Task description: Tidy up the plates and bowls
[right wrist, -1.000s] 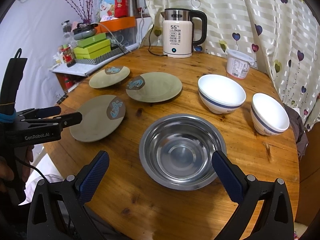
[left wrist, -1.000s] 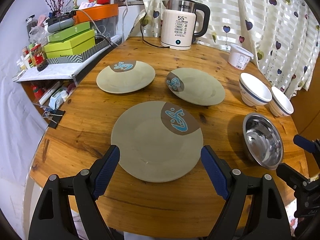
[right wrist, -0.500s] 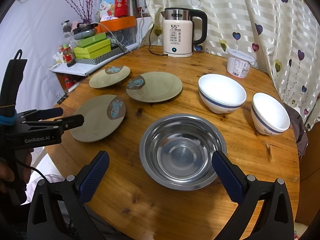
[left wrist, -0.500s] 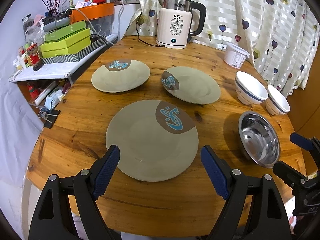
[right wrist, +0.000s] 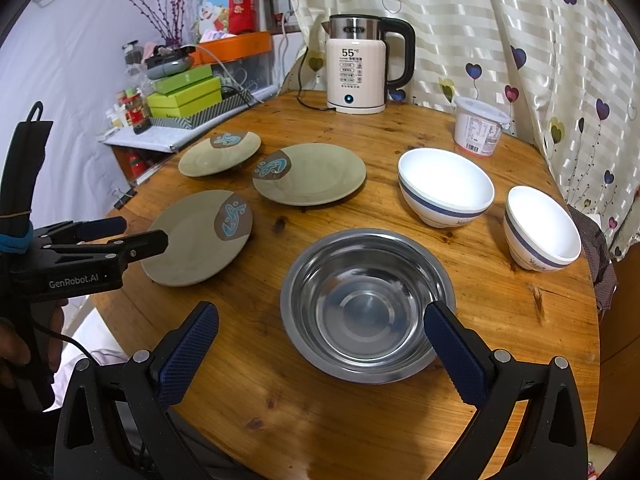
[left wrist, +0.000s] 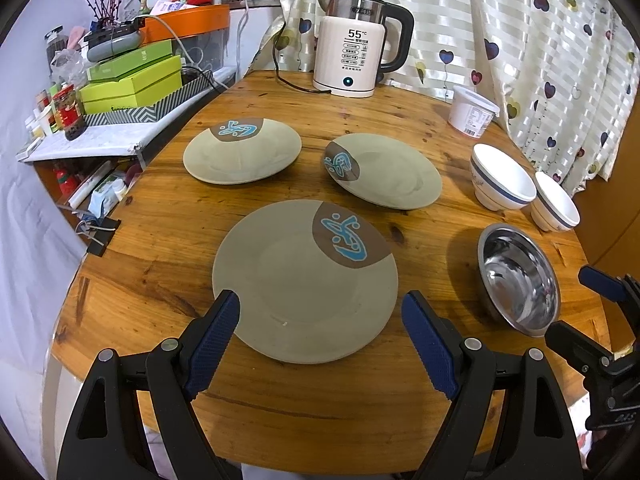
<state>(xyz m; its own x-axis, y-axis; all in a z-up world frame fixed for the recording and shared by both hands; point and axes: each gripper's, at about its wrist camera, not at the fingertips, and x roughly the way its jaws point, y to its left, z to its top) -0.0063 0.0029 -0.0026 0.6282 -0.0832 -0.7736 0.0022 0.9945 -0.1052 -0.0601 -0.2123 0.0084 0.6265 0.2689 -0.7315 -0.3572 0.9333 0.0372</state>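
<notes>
Between spread blue pads of the left gripper (left wrist: 321, 334), holding nothing, sits the near plate (left wrist: 305, 280)'s front edge. Right gripper (right wrist: 320, 344), also wide open & empty, frames the steel bowl (right wrist: 367, 304), just right of near plate. Beyond near plate: 2 more plates (left wrist: 242, 150) (left wrist: 383, 170), apart. Right of those, 2 white bowls (right wrist: 446, 187) (right wrist: 541, 227). Kettle (left wrist: 356, 44) at the round wooden table (left wrist: 168, 216)'s far edge.

Round wooden table (left wrist: 256, 392) before a heart-print striped curtain (left wrist: 532, 36) (white wall (right wrist: 80, 52) at left)
</notes>
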